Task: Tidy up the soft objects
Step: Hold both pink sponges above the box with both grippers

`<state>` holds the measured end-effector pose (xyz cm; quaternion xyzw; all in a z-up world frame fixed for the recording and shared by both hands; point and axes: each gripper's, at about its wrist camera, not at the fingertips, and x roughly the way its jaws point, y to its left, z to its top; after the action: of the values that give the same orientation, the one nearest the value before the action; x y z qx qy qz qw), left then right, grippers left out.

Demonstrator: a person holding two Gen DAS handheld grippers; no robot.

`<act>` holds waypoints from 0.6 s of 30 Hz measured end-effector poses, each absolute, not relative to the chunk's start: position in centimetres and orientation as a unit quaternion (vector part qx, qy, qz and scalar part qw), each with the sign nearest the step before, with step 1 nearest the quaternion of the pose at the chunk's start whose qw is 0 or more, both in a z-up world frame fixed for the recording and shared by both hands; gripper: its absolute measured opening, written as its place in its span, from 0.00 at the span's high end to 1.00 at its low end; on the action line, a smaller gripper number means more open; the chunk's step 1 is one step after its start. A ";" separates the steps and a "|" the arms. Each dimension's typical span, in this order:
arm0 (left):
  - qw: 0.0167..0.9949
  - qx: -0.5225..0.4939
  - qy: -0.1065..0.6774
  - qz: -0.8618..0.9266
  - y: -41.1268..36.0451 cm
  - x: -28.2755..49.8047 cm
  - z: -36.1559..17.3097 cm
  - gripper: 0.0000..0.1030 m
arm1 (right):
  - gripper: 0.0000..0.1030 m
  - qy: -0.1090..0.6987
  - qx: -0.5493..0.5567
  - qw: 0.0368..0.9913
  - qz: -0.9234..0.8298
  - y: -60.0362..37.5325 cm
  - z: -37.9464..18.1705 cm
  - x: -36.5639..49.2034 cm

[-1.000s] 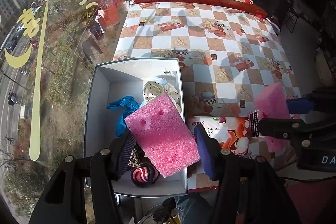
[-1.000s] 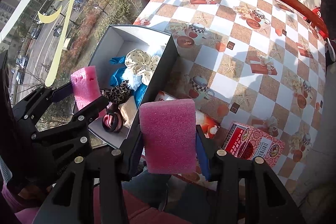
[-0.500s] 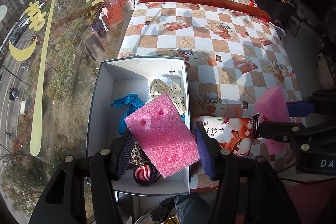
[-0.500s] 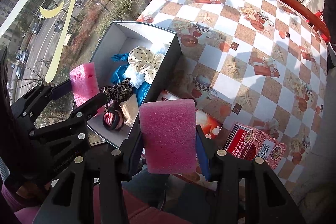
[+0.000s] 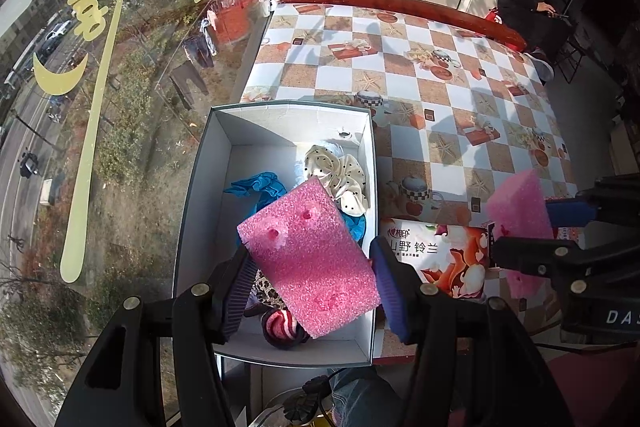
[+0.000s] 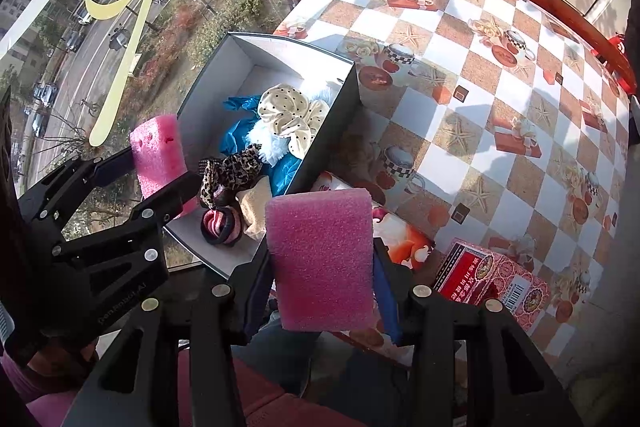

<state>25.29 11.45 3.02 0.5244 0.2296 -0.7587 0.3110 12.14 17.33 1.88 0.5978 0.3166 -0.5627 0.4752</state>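
Pink foam fills both grippers. At the left side, the left gripper (image 5: 310, 277) pinches a pink foam block (image 5: 310, 261) between its two fingers; this block is tilted, with its long axis running from the upper left down to the lower right in the left wrist view, and two small holes show on its upper face. It hangs above the near end of an open white box (image 5: 208, 195), which stands at the table edge beside the window. Inside the box lie a blue cloth (image 5: 260, 187), a cream dotted scrunchie (image 5: 338, 179), a leopard-print scrunchie (image 6: 236, 171) and a striped pink and dark hair tie (image 5: 280, 325). Just right of the box, a printed packet (image 5: 436, 259) lies flat on the checked tablecloth (image 5: 400, 75). More to the right, the right gripper (image 6: 320, 291) squeezes a second pink foam block (image 6: 322, 259) between its fingers; this one stands nearly upright, long axis along the fingers, over the near table edge beside the box. A red carton (image 6: 492, 279) lies on the table at the far right.
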 end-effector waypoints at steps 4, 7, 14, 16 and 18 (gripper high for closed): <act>0.315 0.522 0.235 -0.757 11.2 25.7 2.9 0.41 | 0.54 0.322 0.595 0.477 -0.560 17.0 1.8 12.5; 0.317 0.520 0.240 -0.756 11.0 26.0 2.8 0.41 | 0.54 0.325 0.594 0.479 -0.559 16.7 1.8 12.8; 0.327 0.516 0.248 -0.752 10.5 26.9 2.7 0.41 | 0.54 0.334 0.592 0.482 -0.553 16.0 1.7 13.5; 0.330 0.514 0.252 -0.751 10.3 27.1 2.7 0.41 | 0.54 0.338 0.591 0.483 -0.551 15.8 1.7 13.7; 0.333 0.511 0.256 -0.750 10.0 27.4 2.7 0.41 | 0.54 0.342 0.589 0.484 -0.549 15.5 1.7 13.9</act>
<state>27.45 10.00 2.66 0.5113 0.2561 -0.7498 0.3328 13.90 15.51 1.68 0.5889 0.3421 -0.5493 0.4842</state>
